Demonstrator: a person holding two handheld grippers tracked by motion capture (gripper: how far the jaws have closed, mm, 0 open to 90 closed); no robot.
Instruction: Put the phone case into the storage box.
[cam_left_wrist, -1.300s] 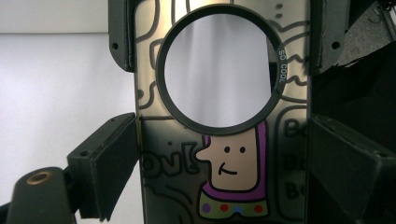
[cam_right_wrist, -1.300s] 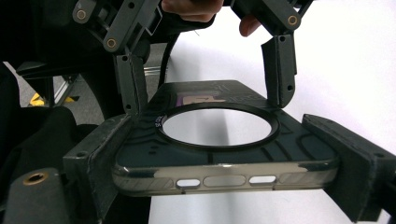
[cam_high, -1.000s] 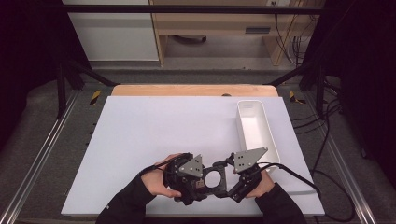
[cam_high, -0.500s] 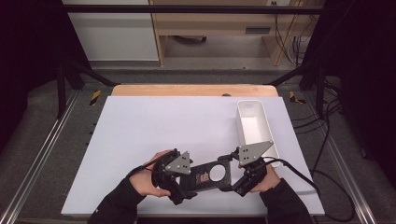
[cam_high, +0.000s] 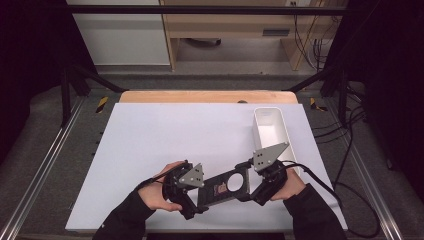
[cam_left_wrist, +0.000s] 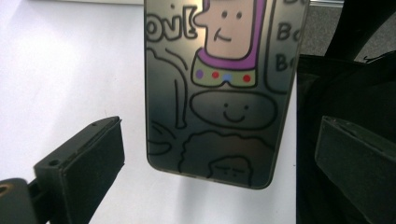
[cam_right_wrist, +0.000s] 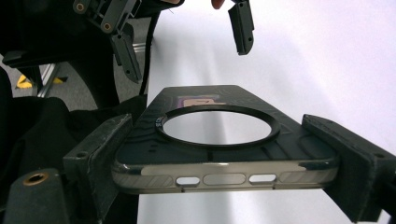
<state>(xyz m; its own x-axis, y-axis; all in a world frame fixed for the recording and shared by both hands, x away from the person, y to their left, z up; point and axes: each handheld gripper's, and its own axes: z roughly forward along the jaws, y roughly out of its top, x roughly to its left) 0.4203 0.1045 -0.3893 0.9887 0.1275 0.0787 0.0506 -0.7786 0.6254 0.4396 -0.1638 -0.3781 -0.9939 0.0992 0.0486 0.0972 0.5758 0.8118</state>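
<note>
- Table (cam_high: 150, 135): the white work surface carries a white rectangular bin (cam_high: 270, 131) along its right edge, well apart from the front edge where both hands work.
- Phone case (cam_high: 225, 185): a dark, translucent case with a large round ring in its back and cartoon drawings printed on it. It is held above the table near the middle of the front edge, lying roughly flat, between the two grippers.
- Right gripper (cam_right_wrist: 224, 172): its jaws are clamped on the case's two long sides at the end with the port cut-outs. This gripper alone carries the case.
- Left gripper (cam_left_wrist: 210, 154): its jaws have just been opening and now stand wide. The rounded end of the case lies between them, with clear gaps on both sides, so the pads touch nothing.
- Step in hand, as judged: hand-over of the case to the right gripper.
- Procedure: keep the right grip square on the side rails and level. Draw the left gripper straight back along the case's long axis, so that neither pad catches a corner and twists the case out of the grip.
</note>
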